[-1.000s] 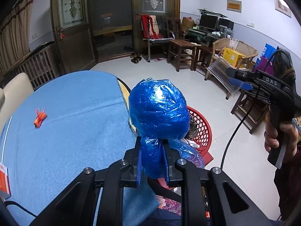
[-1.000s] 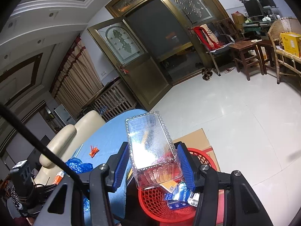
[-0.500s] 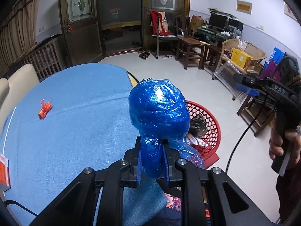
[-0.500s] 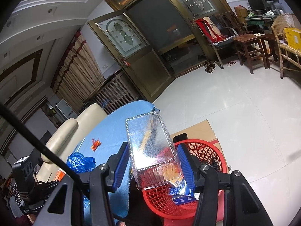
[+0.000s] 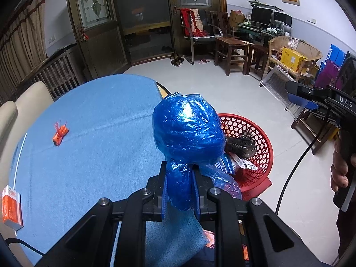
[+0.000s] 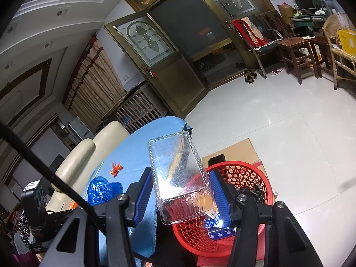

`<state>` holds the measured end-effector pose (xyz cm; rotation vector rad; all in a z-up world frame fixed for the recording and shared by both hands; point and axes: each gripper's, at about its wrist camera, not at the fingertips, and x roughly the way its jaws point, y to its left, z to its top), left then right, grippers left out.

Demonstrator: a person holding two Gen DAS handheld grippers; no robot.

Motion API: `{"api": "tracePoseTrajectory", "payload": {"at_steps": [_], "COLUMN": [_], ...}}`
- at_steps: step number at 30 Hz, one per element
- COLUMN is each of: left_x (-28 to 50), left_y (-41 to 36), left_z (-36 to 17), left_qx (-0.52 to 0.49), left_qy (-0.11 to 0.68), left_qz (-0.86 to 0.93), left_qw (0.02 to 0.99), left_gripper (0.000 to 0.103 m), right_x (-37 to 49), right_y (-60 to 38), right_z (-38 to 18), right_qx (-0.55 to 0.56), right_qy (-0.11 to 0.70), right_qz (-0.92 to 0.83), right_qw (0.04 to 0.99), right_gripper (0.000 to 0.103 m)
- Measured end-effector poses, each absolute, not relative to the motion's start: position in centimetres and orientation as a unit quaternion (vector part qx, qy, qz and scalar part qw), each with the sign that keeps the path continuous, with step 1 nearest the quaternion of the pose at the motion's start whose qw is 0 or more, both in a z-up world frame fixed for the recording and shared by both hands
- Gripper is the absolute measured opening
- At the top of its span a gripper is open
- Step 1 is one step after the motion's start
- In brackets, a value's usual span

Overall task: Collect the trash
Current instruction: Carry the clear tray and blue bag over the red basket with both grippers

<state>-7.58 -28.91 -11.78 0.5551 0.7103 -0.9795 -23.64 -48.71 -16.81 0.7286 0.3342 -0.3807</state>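
My left gripper [image 5: 180, 178] is shut on the knotted neck of a blue plastic bag [image 5: 189, 129], held above the edge of the blue-clothed table [image 5: 89, 155]. Just beyond and below the bag stands a red mesh basket [image 5: 255, 129] with trash in it. My right gripper [image 6: 182, 191] is shut on a clear plastic container [image 6: 178, 169], tilted upward over the near rim of the basket [image 6: 244, 173]. In the left wrist view the right gripper [image 5: 298, 95] hangs high at the right. An orange wrapper [image 5: 60, 132] lies on the cloth.
An orange and white box [image 5: 11, 209] lies at the table's left edge. A cream sofa [image 6: 89, 153] borders the table. Brown cardboard [image 6: 235, 149] lies under the basket. Wooden stools [image 5: 233, 53] and a wicker chair [image 5: 296, 51] stand across the tiled floor.
The left gripper has turned a little with the bag, so more of the basket shows beside it. The right gripper keeps the container over the basket rim. Both grips are unchanged.
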Motion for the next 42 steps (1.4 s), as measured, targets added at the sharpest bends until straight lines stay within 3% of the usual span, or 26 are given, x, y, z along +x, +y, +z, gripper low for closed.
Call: {"api": "tracePoseTrajectory", "payload": {"at_steps": [23, 42], "left_x": [-9.4, -9.6], "left_y": [-31.9, -34.4], "left_z": [-11.5, -14.0], "left_qx": [0.288, 0.297], "left_qy": [0.294, 0.327], "left_qz": [-0.47, -0.516], "left_qw": [0.781, 0.734], "left_gripper": [0.02, 0.02], "right_x": [-23.7, -24.5], "right_y": [-48.7, -49.7], "right_z": [-17.5, -19.3], "right_qx": [0.357, 0.393], "right_qy": [0.165, 0.17], "right_qz": [-0.181, -0.197], "right_qw": [0.901, 0.882], "right_gripper": [0.055, 0.055]}}
